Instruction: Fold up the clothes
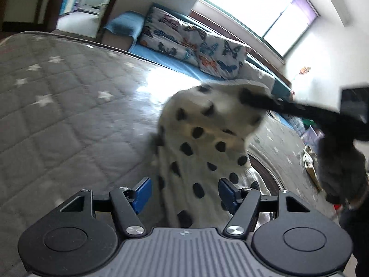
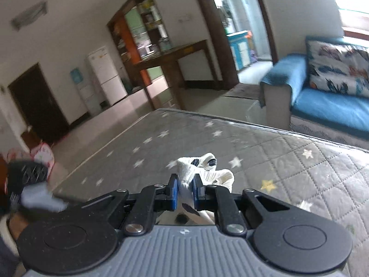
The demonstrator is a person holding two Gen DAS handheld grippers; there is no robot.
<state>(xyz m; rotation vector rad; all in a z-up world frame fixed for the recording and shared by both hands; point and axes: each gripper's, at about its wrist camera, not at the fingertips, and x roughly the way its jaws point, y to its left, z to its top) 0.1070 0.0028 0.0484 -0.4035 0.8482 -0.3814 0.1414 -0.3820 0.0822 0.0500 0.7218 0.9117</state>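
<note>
A white garment with black dots (image 1: 203, 138) hangs lifted above the grey star-quilted mattress (image 1: 69, 106). In the left wrist view my right gripper (image 1: 249, 99) comes in from the right and holds the garment's top edge. My left gripper (image 1: 184, 195) is open, its blue pads on either side of the hanging cloth's lower part, not pinching it. In the right wrist view my right gripper (image 2: 185, 190) is shut on a bunched white fold of the garment (image 2: 203, 168), above the mattress (image 2: 276, 161).
A blue sofa (image 2: 329, 108) with butterfly-print cushions (image 1: 193, 43) stands beyond the mattress, under a bright window (image 1: 253, 2). A wooden table (image 2: 175, 60), shelves and a white fridge (image 2: 106, 73) are far off. Clutter lies on the floor at the right (image 1: 309, 159).
</note>
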